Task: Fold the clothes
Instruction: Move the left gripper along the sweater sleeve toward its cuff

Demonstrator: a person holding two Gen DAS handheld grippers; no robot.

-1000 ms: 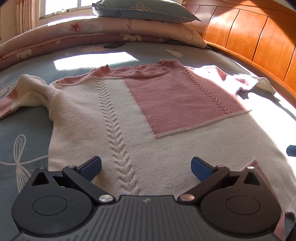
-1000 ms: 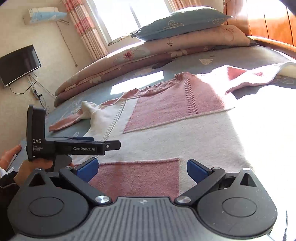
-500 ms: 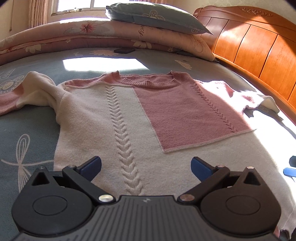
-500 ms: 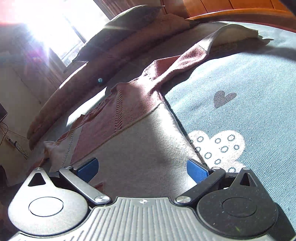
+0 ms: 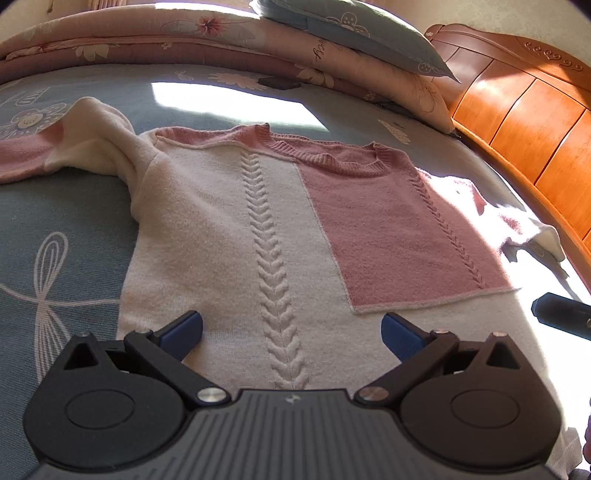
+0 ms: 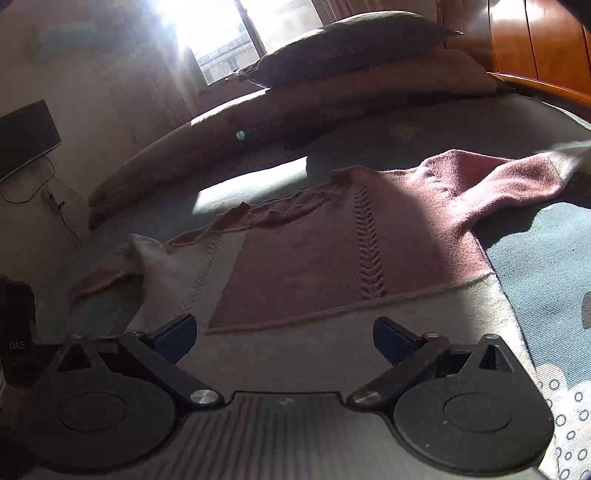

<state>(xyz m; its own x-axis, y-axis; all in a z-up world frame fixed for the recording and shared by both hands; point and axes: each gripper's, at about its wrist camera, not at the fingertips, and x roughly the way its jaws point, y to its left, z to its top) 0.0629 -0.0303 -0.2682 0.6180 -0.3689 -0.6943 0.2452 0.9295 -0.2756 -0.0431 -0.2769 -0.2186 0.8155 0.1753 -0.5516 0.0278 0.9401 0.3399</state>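
1. The left claw [image 5: 291,332] had its two blue-tipped fingers [image 5: 183,328] spread wide apart with nothing between them; it hung over the bottom edge of the sweater [image 5: 229,236], whose braided seam ran straight ahead from between the fingers.
2. The right claw [image 6: 284,336] was likewise wide apart and empty; cream knit lay directly under and ahead of it, and the bed sheet [image 6: 546,258] showed bare just to its right.
3. Ahead of both claws the sweater lay flat and face up on the sheet, a pink panel [image 5: 399,229] ahead and right of the left claw; the neckline sat beyond that.
4. One sleeve [image 5: 85,140] trailed off far to the left of the left claw, bunched at the shoulder; the other sleeve [image 6: 517,184] stretched away ahead and right of the right claw.
5. Farthest ahead lay a rolled quilt [image 5: 184,40] with a pillow [image 5: 351,33] on top; a wooden headboard [image 5: 524,122] stood to the far right; a window [image 6: 221,40] glared behind, in the right claw's view.
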